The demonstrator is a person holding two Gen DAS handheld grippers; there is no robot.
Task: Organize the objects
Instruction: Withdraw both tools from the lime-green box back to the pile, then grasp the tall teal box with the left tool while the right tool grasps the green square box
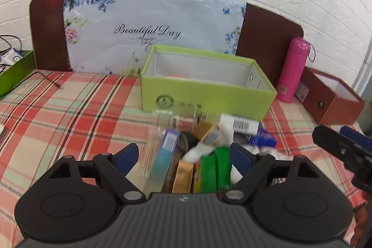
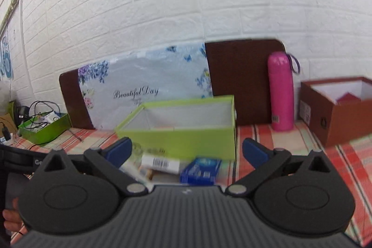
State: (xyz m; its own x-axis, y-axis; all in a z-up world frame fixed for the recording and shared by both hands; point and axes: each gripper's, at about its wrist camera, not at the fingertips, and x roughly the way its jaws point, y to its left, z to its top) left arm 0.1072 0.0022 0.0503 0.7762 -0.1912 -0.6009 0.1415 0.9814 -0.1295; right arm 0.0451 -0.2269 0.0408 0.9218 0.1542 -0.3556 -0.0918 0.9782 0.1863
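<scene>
A pile of small boxes and packets (image 1: pixel 200 155) lies on the plaid cloth in front of an open lime-green box (image 1: pixel 204 83). My left gripper (image 1: pixel 183 152) is open, its blue pads on either side of the pile, holding nothing. My right gripper (image 2: pixel 186 150) is open and empty, above a blue packet (image 2: pixel 201 170) and a white barcode box (image 2: pixel 160 163); it also shows at the right edge of the left wrist view (image 1: pixel 344 145). The lime-green box (image 2: pixel 183 129) stands just beyond them.
A pink bottle (image 1: pixel 293 69) stands right of the green box, with an open brown box (image 1: pixel 332 97) beyond it. A floral board (image 1: pixel 153 29) leans on the white brick wall. A second green tray with cables (image 2: pixel 44 127) sits at far left.
</scene>
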